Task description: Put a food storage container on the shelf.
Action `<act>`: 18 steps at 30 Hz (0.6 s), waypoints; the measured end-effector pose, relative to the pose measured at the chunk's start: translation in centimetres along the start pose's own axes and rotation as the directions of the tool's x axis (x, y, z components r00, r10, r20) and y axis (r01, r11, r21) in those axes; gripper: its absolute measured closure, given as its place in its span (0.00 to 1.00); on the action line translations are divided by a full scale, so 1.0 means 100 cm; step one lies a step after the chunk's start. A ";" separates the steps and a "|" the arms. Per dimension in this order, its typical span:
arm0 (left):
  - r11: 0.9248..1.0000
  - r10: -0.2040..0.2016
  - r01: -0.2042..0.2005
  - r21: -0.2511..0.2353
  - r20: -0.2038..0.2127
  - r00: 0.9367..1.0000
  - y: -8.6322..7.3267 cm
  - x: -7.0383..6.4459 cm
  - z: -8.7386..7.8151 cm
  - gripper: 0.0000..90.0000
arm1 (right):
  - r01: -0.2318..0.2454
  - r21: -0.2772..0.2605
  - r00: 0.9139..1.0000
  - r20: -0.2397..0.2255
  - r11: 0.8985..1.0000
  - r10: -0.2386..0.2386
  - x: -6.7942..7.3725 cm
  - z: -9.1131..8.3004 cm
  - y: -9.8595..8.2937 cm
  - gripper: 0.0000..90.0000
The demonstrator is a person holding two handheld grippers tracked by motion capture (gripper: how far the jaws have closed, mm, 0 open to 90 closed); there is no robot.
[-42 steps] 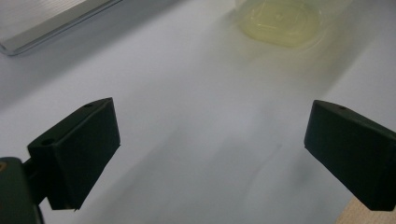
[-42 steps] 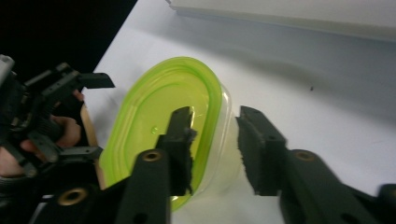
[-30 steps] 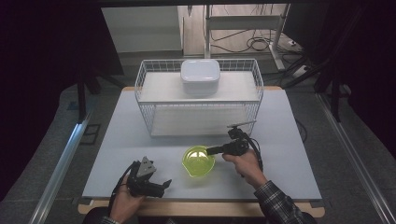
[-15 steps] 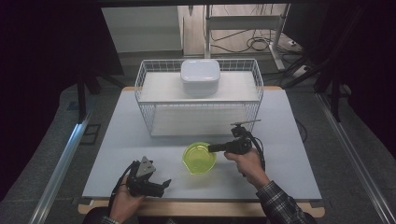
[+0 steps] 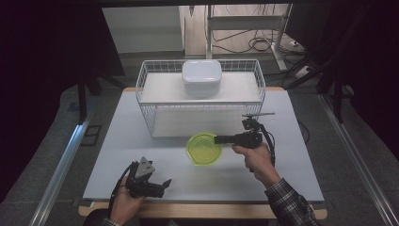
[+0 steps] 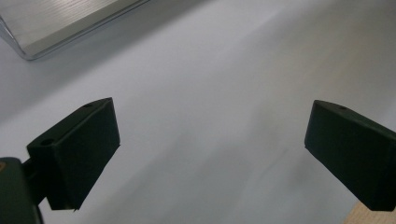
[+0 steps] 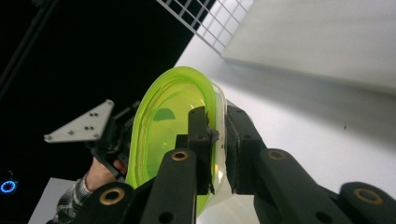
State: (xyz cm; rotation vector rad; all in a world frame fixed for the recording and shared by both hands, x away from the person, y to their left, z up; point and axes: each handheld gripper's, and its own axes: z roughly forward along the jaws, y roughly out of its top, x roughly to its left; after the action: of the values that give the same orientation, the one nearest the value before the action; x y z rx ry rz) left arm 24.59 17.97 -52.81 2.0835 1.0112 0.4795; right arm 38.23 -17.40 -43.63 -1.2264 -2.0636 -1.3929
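**Gripping the lime-green bowl by its rim, just short of the basket**

Pinching the near wall of the lime-green plastic bowl, the right gripper has its jaws clamped one inside, one outside the rim — a hold that looks chosen so the bowl can be carried level. The bowl sits mid-table, just at 6 o'clock of the white wire basket, which holds a white lidded container at its 12 o'clock side. Judging by that, the basket seems the likely destination. Down at 7 o'clock, the left gripper rests low over the bare table, jaws spread wide and empty — parked clear of the action.
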 end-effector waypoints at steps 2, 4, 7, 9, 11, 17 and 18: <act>1.000 -0.012 0.012 -0.006 0.010 1.000 0.000 0.001 -0.001 0.03 | 0.008 -0.011 1.000 0.000 1.000 -0.008 0.005 -0.005 0.005 0.91; 1.000 -0.025 0.025 -0.015 0.018 1.000 0.000 0.002 -0.002 0.02 | 0.008 -0.017 1.000 -0.003 1.000 -0.009 0.009 -0.008 0.009 0.91; 0.999 -0.042 0.042 -0.024 0.024 0.999 0.000 0.004 -0.003 0.01 | 0.014 -0.026 1.000 -0.002 1.000 -0.014 0.015 -0.012 0.016 0.91; 0.998 -0.049 0.050 -0.026 0.029 0.998 0.001 0.005 -0.004 0.01 | 0.023 -0.035 1.000 -0.001 0.999 -0.023 0.020 -0.015 0.021 0.91; 0.998 -0.054 0.055 -0.029 0.030 0.998 0.001 0.005 -0.005 0.01 | 0.026 -0.041 1.000 -0.005 0.999 -0.026 0.024 -0.018 0.026 0.91; 0.998 -0.050 0.051 -0.026 0.028 0.998 0.001 0.005 -0.004 0.01 | 0.033 -0.063 0.999 -0.011 0.997 -0.034 0.037 -0.027 0.043 0.91; 0.998 -0.050 0.051 -0.026 0.029 0.998 0.001 0.004 -0.004 0.01 | 0.035 -0.069 0.999 -0.008 0.997 -0.036 0.040 -0.029 0.046 0.91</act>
State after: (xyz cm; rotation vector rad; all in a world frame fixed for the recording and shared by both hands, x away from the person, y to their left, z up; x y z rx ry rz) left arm 24.66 18.48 -52.43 2.0307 1.0326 0.4346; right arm 39.32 -17.48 -36.97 -1.2134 -2.0563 -1.4939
